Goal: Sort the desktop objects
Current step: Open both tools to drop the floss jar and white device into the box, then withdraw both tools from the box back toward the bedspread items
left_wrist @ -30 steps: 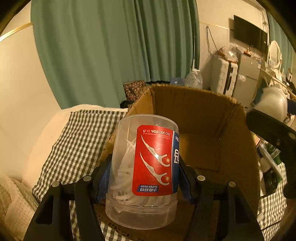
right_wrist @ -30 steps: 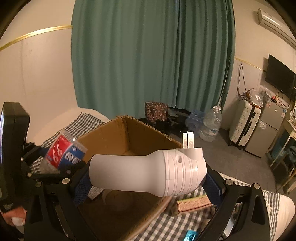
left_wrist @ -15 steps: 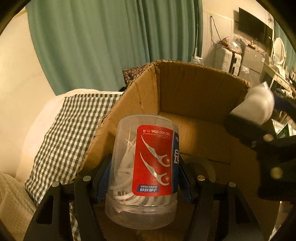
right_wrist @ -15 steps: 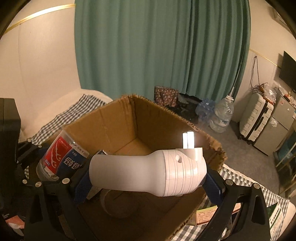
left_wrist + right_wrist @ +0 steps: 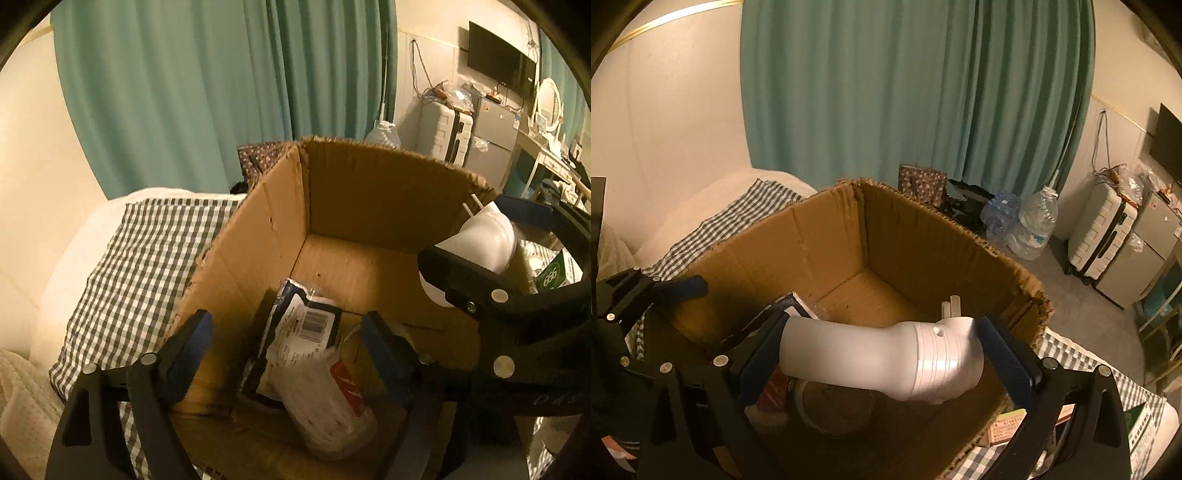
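The clear floss-pick jar [image 5: 325, 398] with its red label lies on its side in the cardboard box [image 5: 369, 184], against a black-and-white packet [image 5: 303, 325]. Above it my left gripper [image 5: 284, 336] hangs with its jaws opening, and neither pad touches the jar. A blue pad of that gripper [image 5: 679, 290] shows at the box's left wall. My right gripper [image 5: 882, 354] is shut on a white plug-in device [image 5: 886, 362] with two prongs, held crosswise and slightly tilted over the box [image 5: 831, 236]. The same device [image 5: 484, 243] appears at the right in the left wrist view.
A roll of tape [image 5: 831, 410] lies on the box floor under the white device. The box stands on a checked cloth [image 5: 140, 266]. Small cartons [image 5: 1008, 424] lie to its right. Behind are green curtains, water bottles [image 5: 1030, 225] and a suitcase [image 5: 1100, 229].
My left jaws have spread and the floss jar has dropped out of them into the box. My right gripper has come lower over the box, and the white device now tilts.
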Demonstrator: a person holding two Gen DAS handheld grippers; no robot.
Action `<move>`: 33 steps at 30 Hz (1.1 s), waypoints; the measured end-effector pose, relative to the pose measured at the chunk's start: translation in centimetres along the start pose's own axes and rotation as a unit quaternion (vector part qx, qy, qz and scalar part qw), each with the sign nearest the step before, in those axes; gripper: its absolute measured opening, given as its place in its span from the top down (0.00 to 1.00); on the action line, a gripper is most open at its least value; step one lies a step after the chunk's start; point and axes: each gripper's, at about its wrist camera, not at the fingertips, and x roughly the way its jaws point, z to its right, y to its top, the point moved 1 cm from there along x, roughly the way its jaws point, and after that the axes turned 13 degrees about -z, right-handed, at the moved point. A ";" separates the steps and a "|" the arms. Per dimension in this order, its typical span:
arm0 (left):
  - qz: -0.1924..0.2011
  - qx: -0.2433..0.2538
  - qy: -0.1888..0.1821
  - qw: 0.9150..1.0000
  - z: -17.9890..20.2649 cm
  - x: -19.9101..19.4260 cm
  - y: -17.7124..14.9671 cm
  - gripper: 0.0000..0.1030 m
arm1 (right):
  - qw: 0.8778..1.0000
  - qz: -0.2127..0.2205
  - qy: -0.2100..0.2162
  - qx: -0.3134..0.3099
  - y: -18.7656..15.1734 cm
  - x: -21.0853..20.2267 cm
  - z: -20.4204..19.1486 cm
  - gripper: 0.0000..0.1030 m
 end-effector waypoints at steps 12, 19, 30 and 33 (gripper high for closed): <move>0.038 -0.002 0.011 0.999 -0.2 -3.8 0.4 0.14 | 0.997 0.061 -0.045 -0.014 -0.2 -4.9 -0.8 0.00; 0.061 0.008 0.024 0.998 0.6 -6.0 0.2 0.10 | 0.996 0.078 -0.048 0.000 -0.8 -8.0 0.1 0.00; 0.104 -0.004 0.065 0.992 2.0 -10.3 0.1 0.00 | 0.989 0.125 -0.065 0.033 -2.3 -14.5 2.5 0.00; 0.115 -0.013 0.074 0.991 2.3 -11.3 0.2 0.00 | 0.989 0.123 -0.066 0.043 -2.6 -15.6 3.3 0.00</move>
